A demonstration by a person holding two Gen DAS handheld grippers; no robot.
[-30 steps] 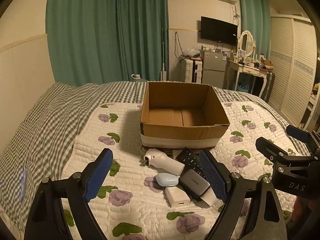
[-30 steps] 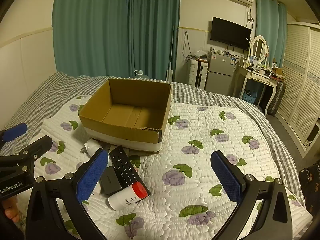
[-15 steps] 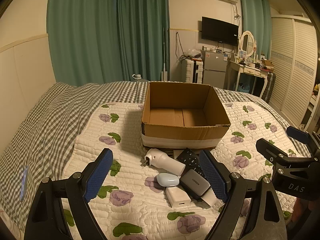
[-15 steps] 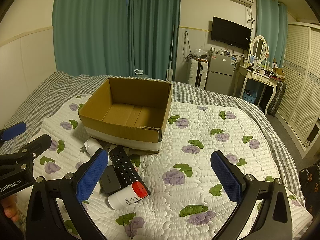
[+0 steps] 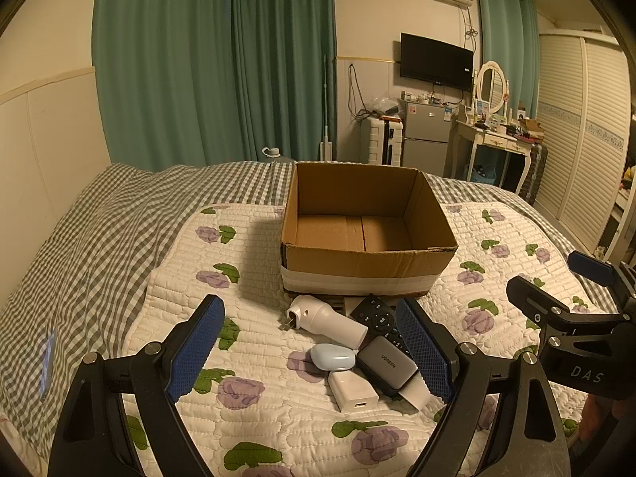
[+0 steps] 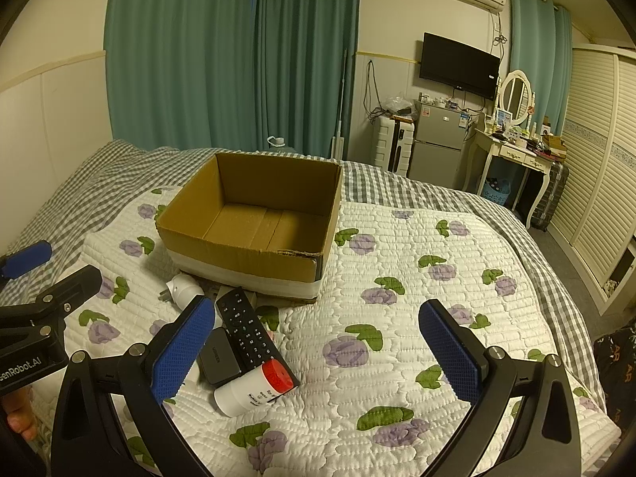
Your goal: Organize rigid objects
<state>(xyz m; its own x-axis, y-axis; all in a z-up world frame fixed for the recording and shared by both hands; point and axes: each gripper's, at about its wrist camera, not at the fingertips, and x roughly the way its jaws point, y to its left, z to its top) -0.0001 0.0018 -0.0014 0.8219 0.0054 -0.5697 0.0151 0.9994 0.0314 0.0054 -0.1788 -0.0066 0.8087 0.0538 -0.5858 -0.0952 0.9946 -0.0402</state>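
Note:
An empty cardboard box point(image 5: 367, 266) point(image 6: 242, 256) stands on the quilted bed. In front of it lies a pile: a white plug device point(image 5: 324, 320) point(image 6: 183, 290), a black remote point(image 5: 377, 316) point(image 6: 245, 328), a pale blue earbud case point(image 5: 332, 355), a grey UGREEN charger point(image 5: 387, 363) point(image 6: 218, 355), a small white charger point(image 5: 353, 391) and a white bottle with a red cap point(image 6: 254, 387). My left gripper point(image 5: 314, 351) is open above the pile. My right gripper point(image 6: 316, 351) is open to the right of the pile. Both are empty.
The floral quilt point(image 6: 397, 318) lies over a checked bedspread point(image 5: 79, 238). Green curtains point(image 5: 214, 63), a fridge point(image 6: 435, 145), a dressing table point(image 6: 512, 151) and wardrobe doors point(image 6: 596, 159) stand beyond the bed. Each gripper shows at the edge of the other's view.

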